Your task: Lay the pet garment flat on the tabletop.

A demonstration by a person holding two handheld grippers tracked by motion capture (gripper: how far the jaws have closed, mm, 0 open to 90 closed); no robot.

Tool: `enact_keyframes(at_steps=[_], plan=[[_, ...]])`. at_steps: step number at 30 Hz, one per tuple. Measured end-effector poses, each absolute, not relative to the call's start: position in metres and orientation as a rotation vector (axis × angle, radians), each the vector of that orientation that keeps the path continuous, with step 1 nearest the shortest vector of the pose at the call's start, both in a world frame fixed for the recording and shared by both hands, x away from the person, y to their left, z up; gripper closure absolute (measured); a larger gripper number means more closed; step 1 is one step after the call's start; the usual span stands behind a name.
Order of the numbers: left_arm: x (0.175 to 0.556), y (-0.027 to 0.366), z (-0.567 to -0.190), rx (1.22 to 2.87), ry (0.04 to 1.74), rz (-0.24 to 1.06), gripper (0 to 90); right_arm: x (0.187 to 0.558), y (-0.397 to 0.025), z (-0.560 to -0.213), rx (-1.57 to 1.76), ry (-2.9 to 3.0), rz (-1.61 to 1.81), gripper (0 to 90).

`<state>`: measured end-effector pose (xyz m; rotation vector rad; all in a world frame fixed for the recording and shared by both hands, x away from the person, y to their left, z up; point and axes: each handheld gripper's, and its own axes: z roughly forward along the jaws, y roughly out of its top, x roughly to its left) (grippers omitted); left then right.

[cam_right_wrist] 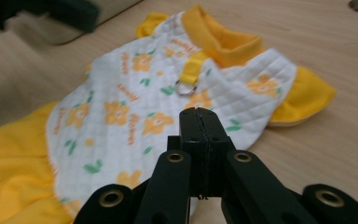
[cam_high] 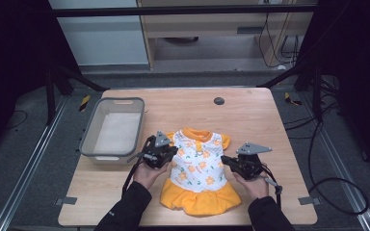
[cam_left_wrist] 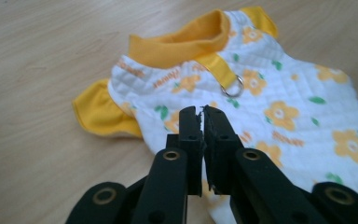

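Note:
A small white dress (cam_high: 197,163) with orange flowers, yellow collar, sleeves and skirt lies flat on the wooden table (cam_high: 250,120), collar away from me. My left gripper (cam_high: 172,154) is at the dress's left edge by the sleeve. Its jaws are pressed together over the white fabric (cam_left_wrist: 261,107), and the left gripper (cam_left_wrist: 199,112) has nothing visible between them. My right gripper (cam_high: 226,160) is at the dress's right edge. There the right gripper (cam_right_wrist: 199,112) is shut too, above the quilted bodice (cam_right_wrist: 135,107) near the yellow sleeve (cam_right_wrist: 303,93).
A grey plastic basket (cam_high: 89,132) stands on the table's left side, just beyond my left hand. A round dark grommet (cam_high: 218,100) sits near the far edge. Bare wood stretches to the right and behind the dress.

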<state>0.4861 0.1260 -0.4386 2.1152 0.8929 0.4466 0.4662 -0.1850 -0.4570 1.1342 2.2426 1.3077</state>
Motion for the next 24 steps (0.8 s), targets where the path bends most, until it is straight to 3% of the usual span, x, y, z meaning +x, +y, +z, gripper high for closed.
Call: enact_keyframes(at_steps=[12, 24], plan=[[0.429, 0.134, -0.464, 2.185, 0.839, 0.358, 89.7, 0.520, -0.189, -0.463, 1.188, 2.145, 1.272, 90.0], [0.426, 0.121, -0.483, 2.239, 0.825, 0.315, 89.6, 0.557, -0.172, -0.483, 1.197, 2.147, 1.247, 90.0]])
